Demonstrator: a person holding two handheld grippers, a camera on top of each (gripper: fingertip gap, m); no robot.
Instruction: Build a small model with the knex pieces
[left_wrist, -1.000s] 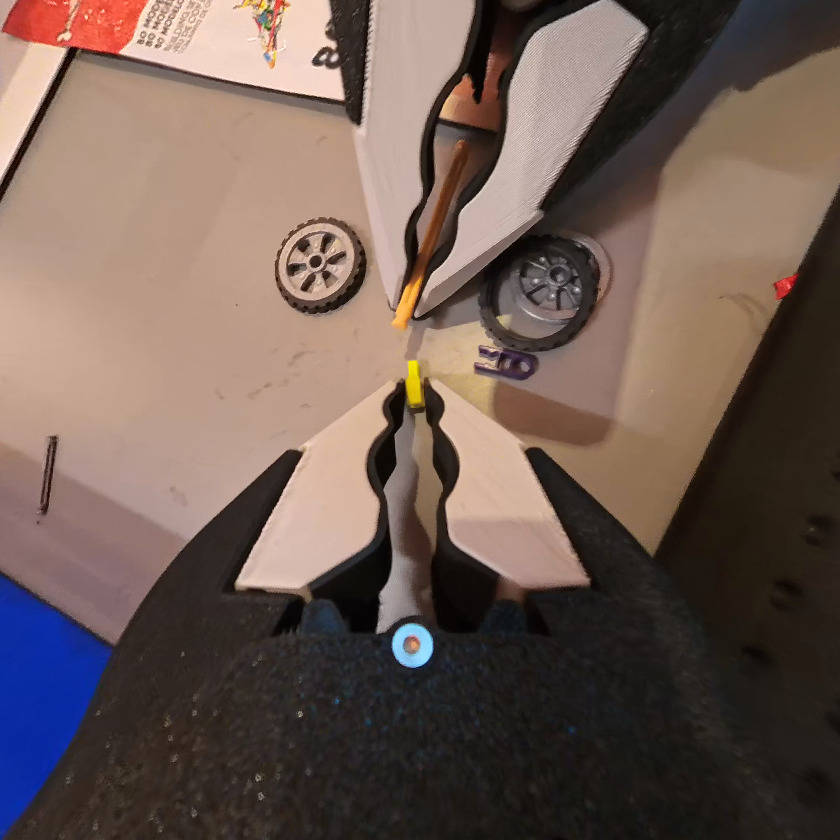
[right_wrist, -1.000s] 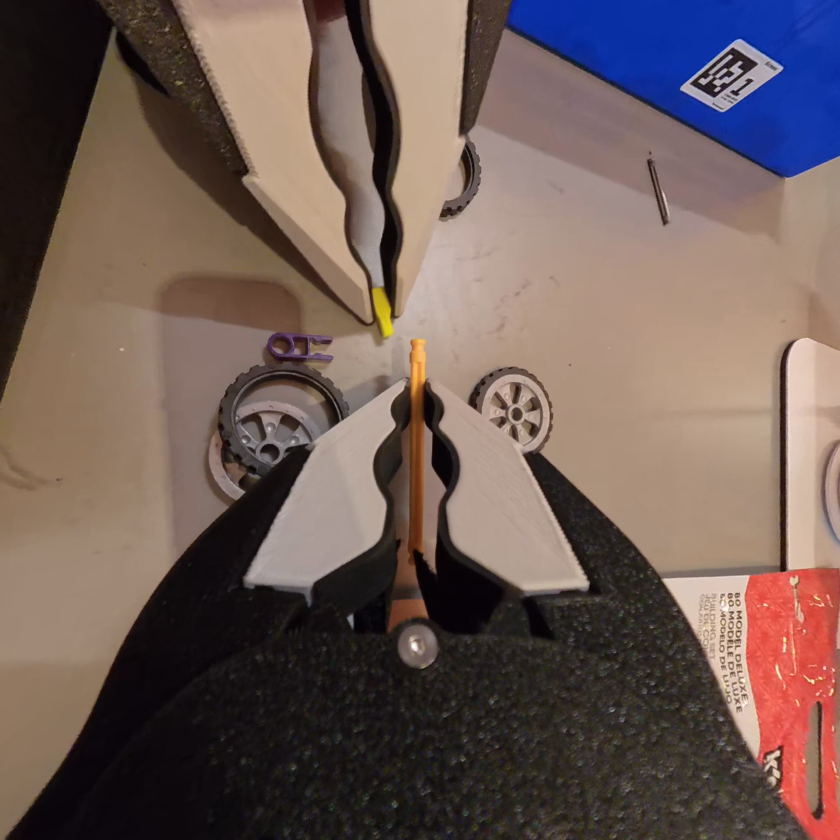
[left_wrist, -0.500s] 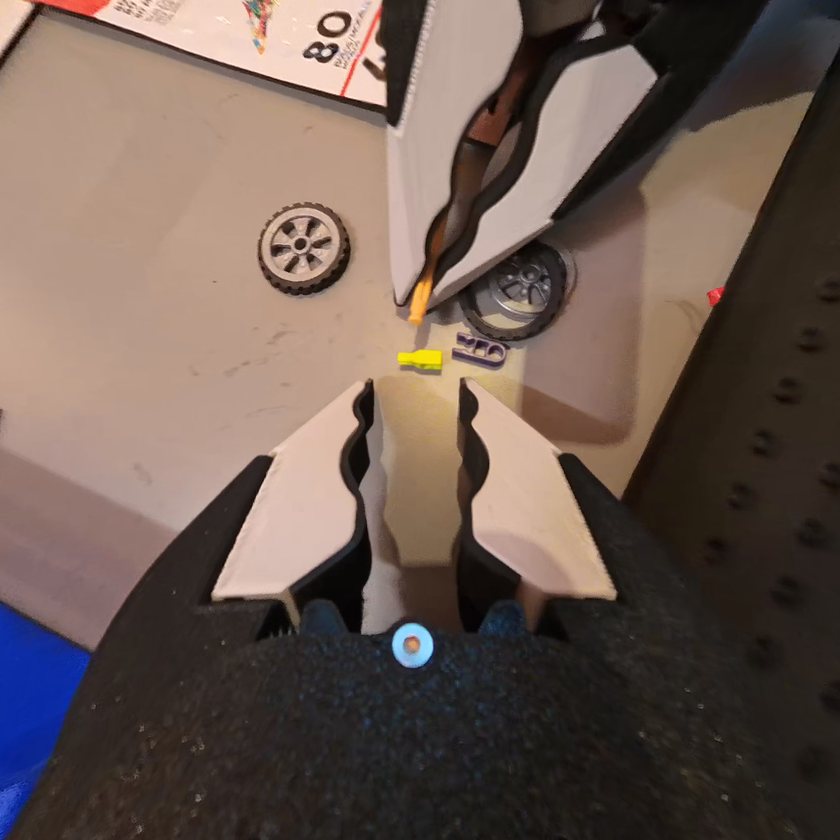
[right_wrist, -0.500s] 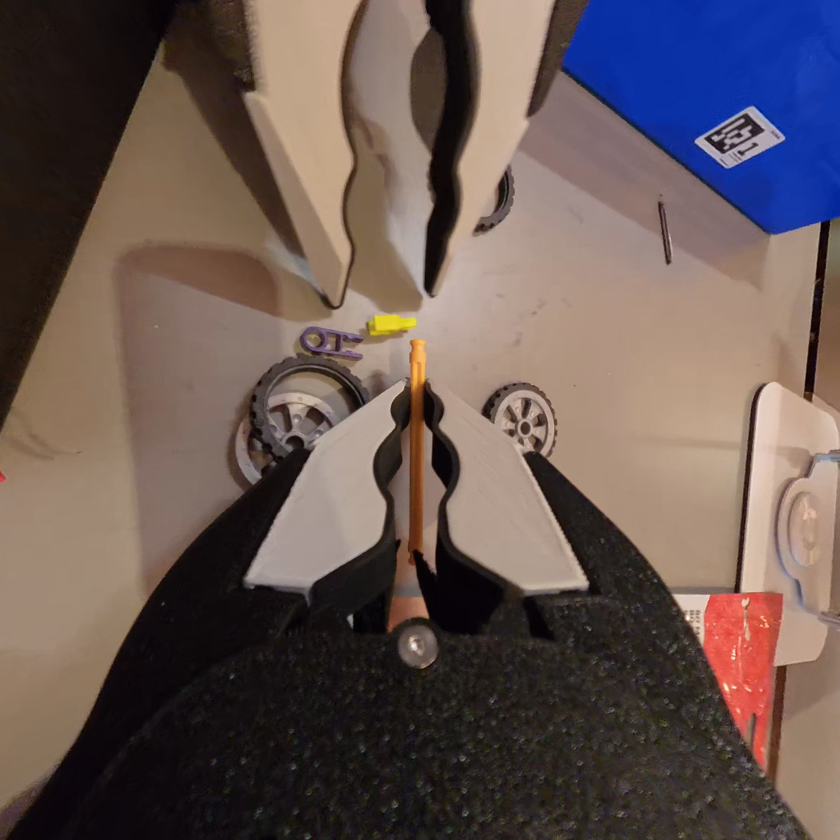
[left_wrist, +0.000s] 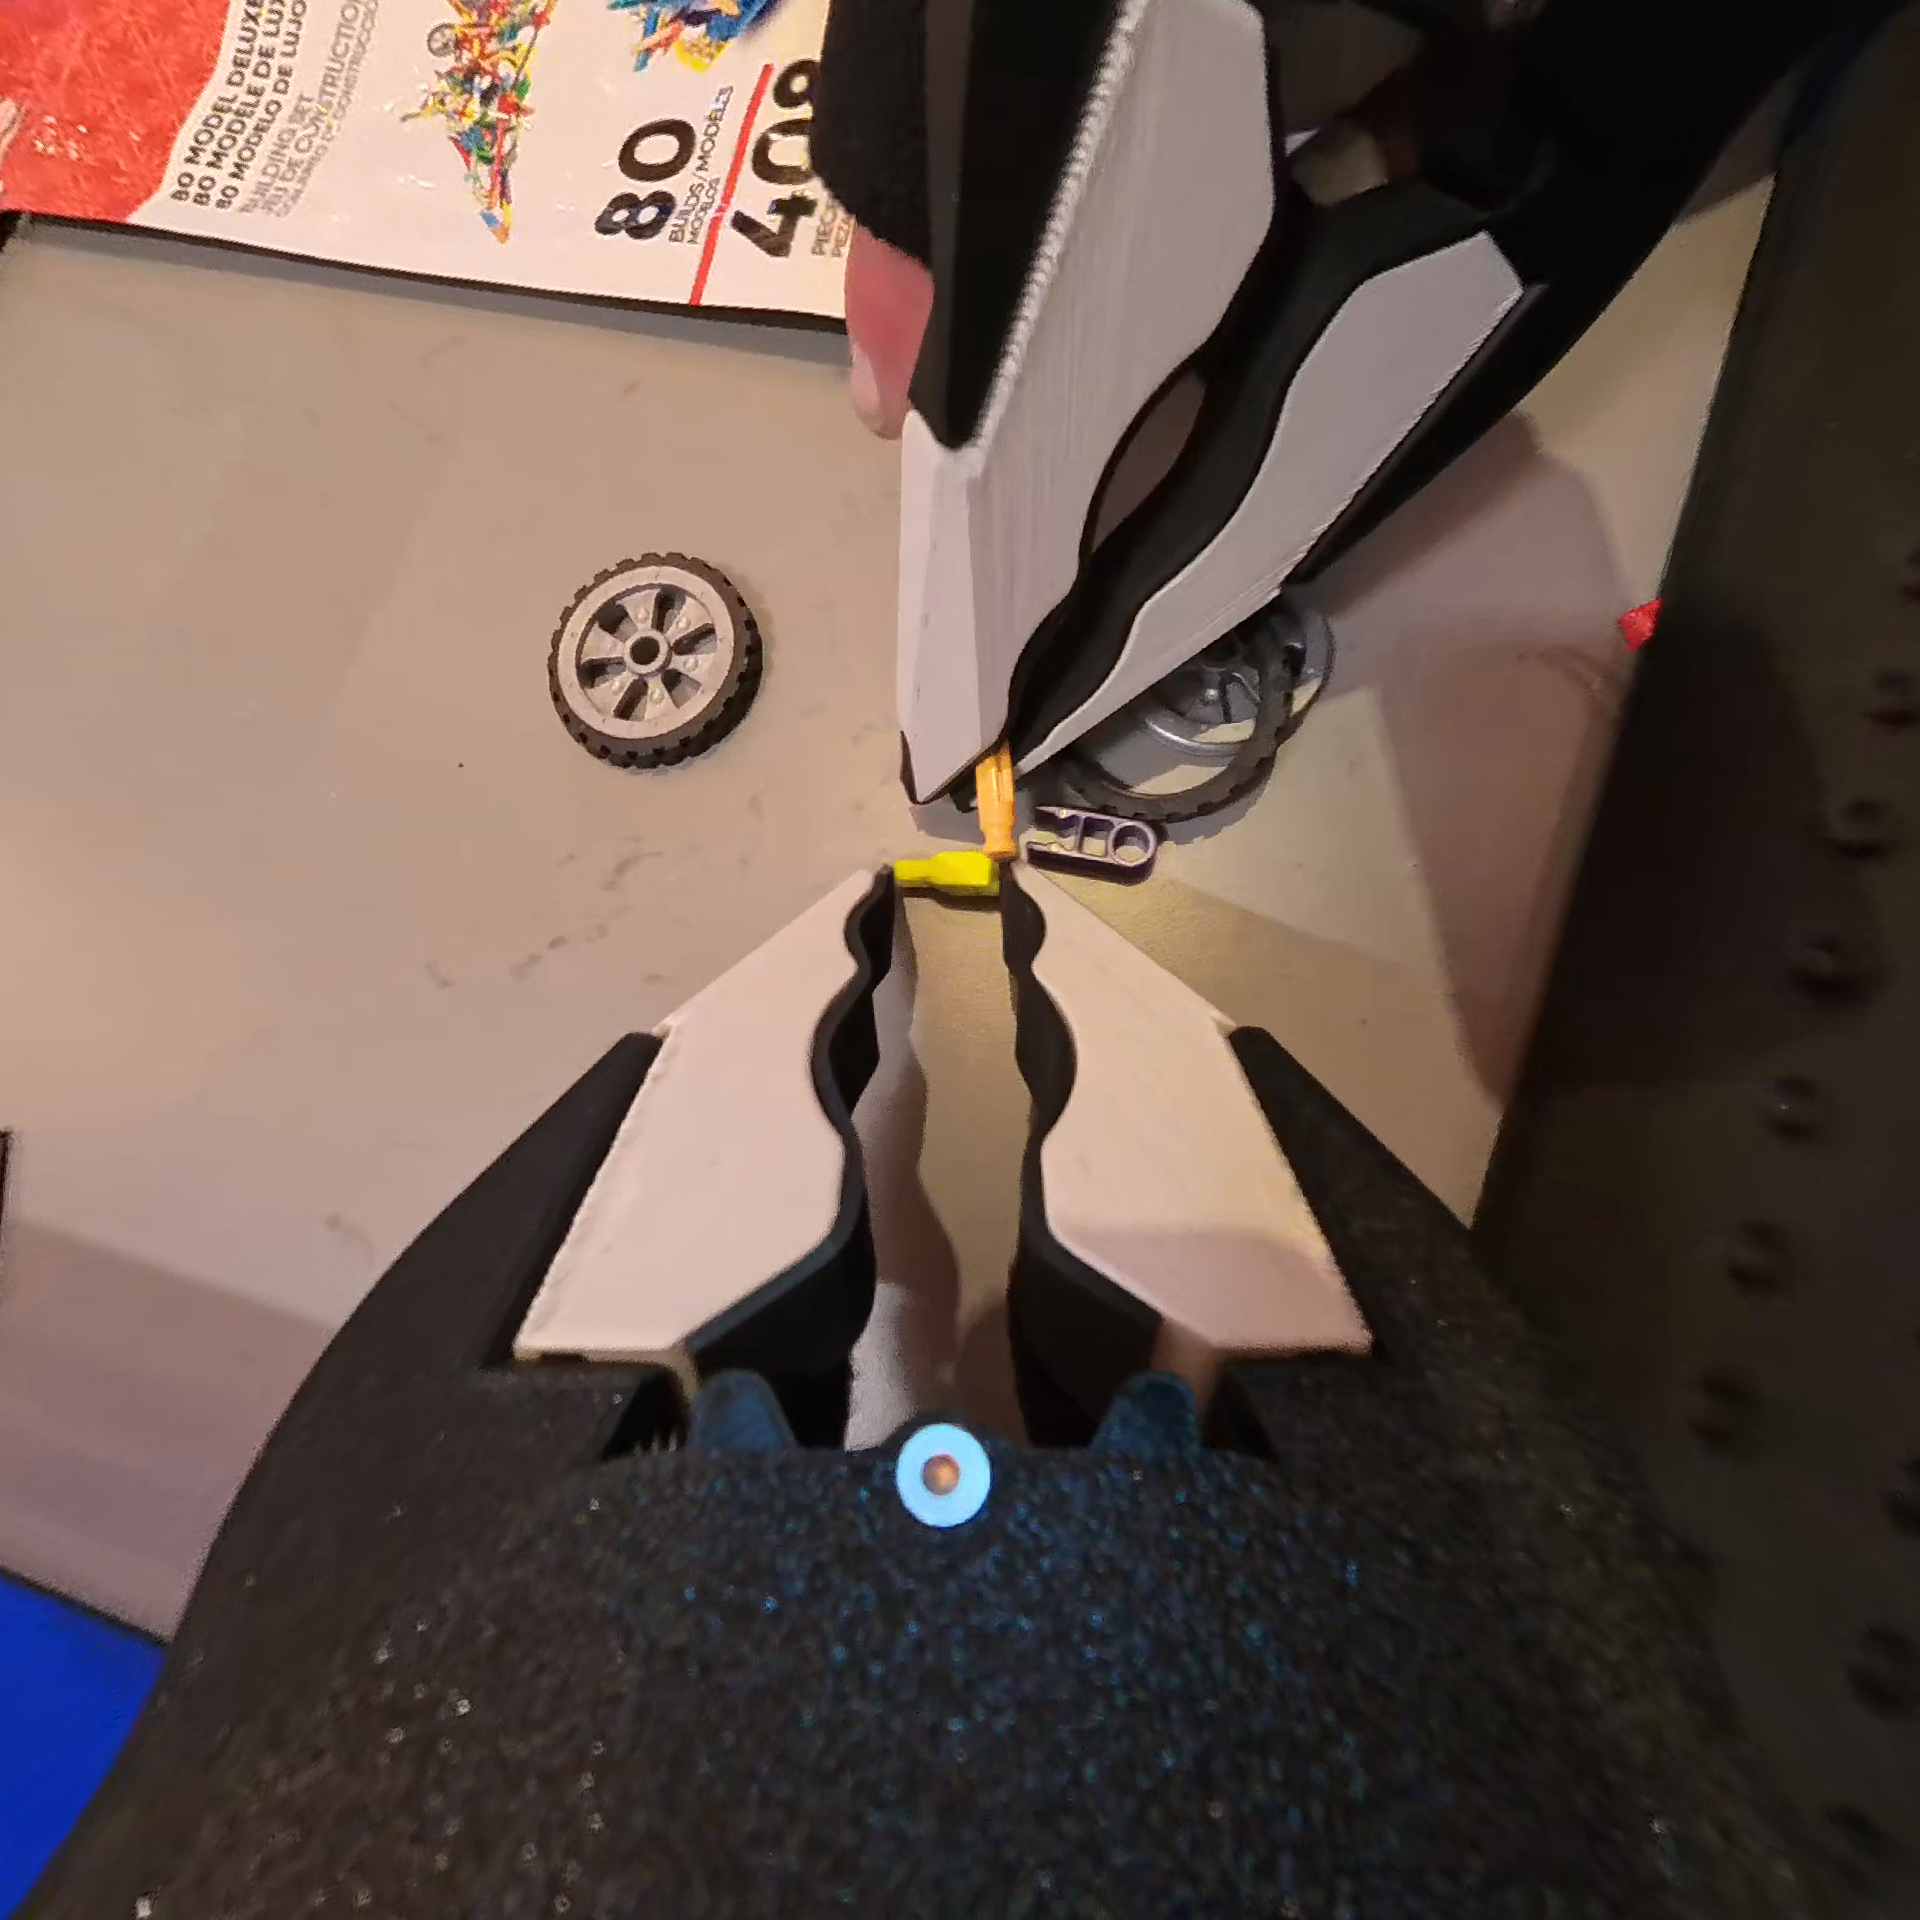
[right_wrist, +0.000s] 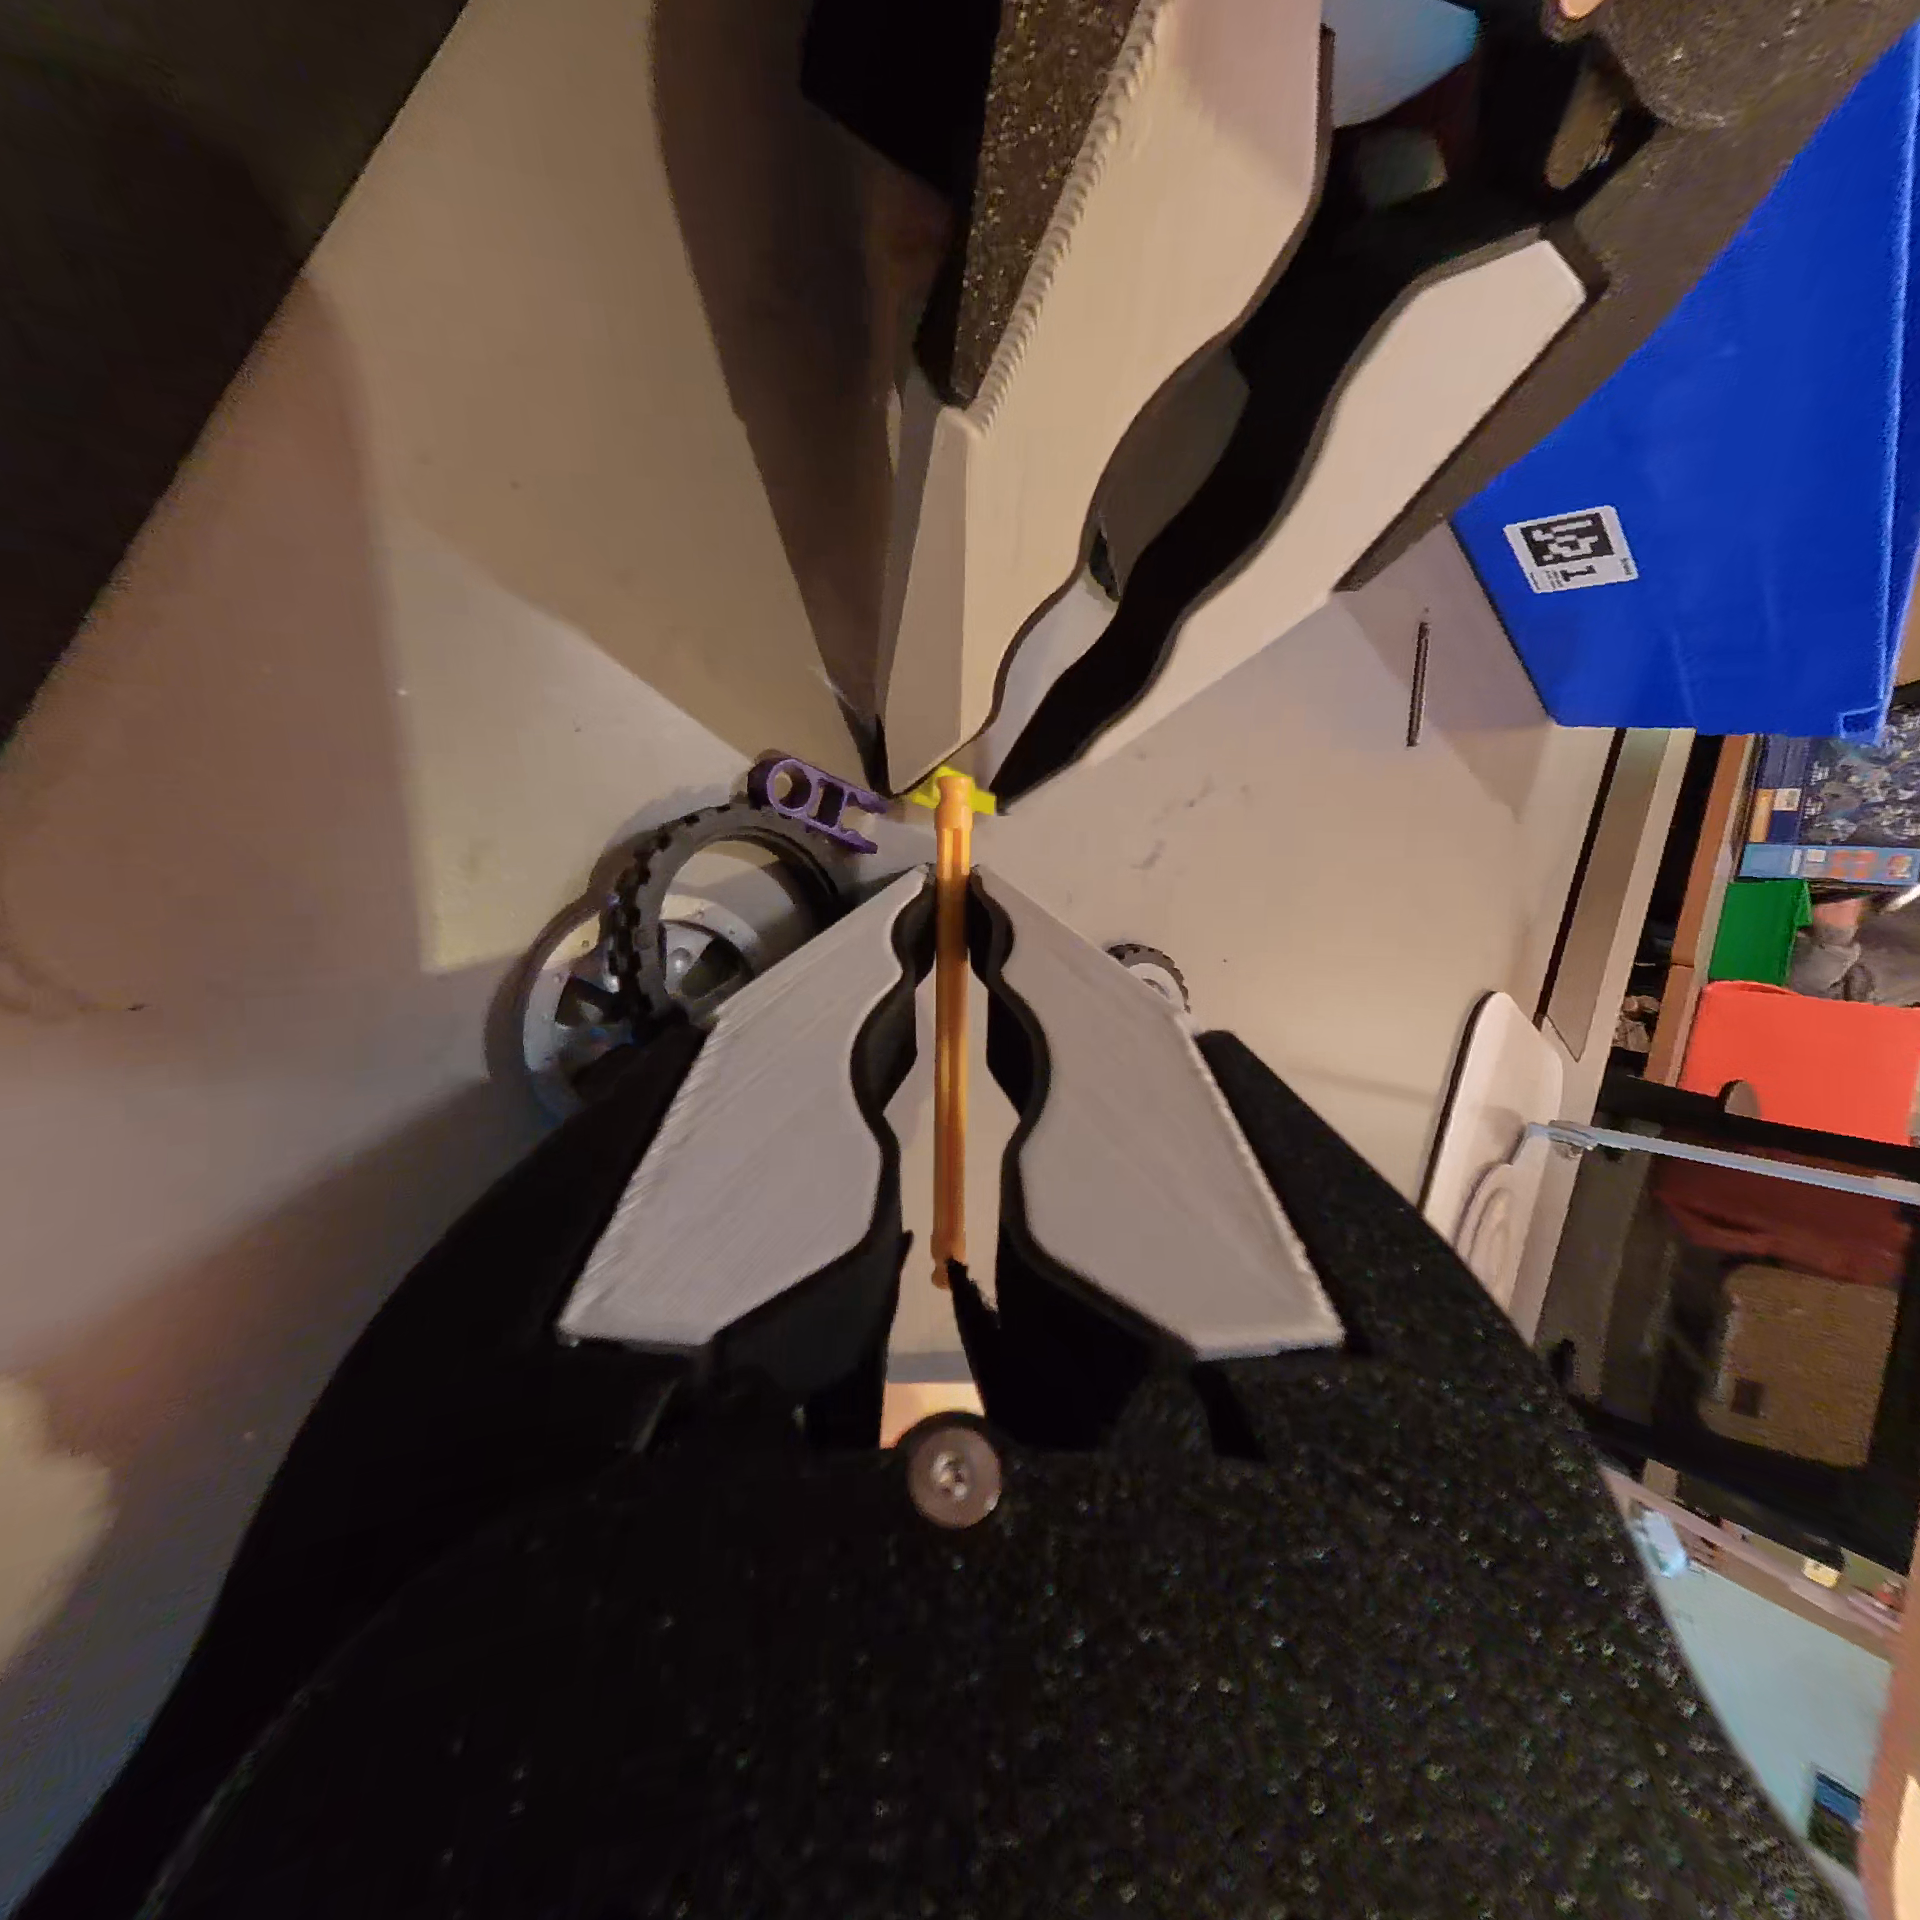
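Both wrist cameras look steeply down, close over table (left_wrist: 260, 935), facing each other; both share yellow piece (left_wrist: 943, 871) (right_wrist: 951, 798).

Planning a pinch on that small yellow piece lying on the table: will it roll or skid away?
The yellow piece looks flat-sided and lies flat, so it probably won't roll. Tiny, smooth plastic on a smooth table, it may skid or spin. The open left gripper straddles it lengthwise, so it could pop out.

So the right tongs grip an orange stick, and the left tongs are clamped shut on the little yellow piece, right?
Not quite. The right tongs do grip the orange stick, but the left wrist view shows the left tongs open, with the yellow piece lying on the table at their tips.
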